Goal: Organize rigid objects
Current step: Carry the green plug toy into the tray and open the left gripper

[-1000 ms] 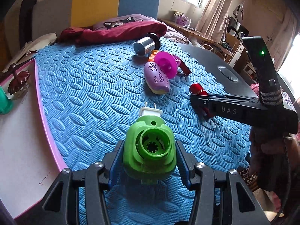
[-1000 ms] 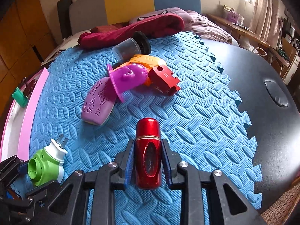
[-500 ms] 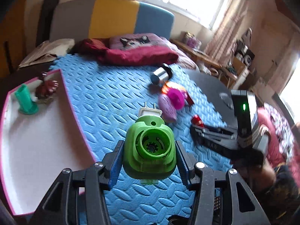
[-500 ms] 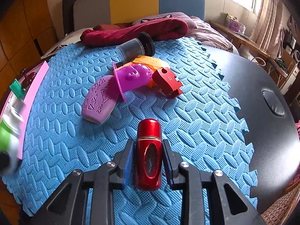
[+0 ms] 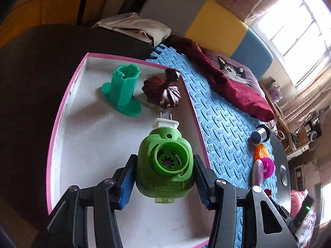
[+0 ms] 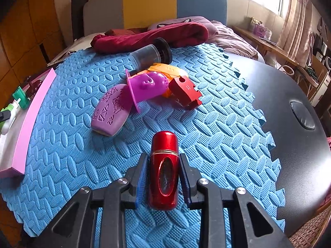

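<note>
**Green plug carried over the tray**

Left view: the green plug point(image 5: 165, 165), smooth plastic with two metal prongs, has been lifted off the bumpy blue mat point(image 5: 223, 128) and is now pinched by the left gripper point(image 5: 163, 186) above the pink-edged tray point(image 5: 68, 95). It looks ready to be dropped in.

Right view: the shiny red bottle point(image 6: 164, 169) is squeezed by the right gripper point(image 6: 163, 177), low over the mat.

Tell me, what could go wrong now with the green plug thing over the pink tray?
1. The green plug-in device, clamped in the left gripper, hangs over the pink-rimmed tray; set down farther forward, its prongs might knock the teal holder or the dark brown ornament.
2. It sits near the tray's right rim, so it could land on the edge.
3. The right gripper holds a glossy red bottle, which may slip.
</note>
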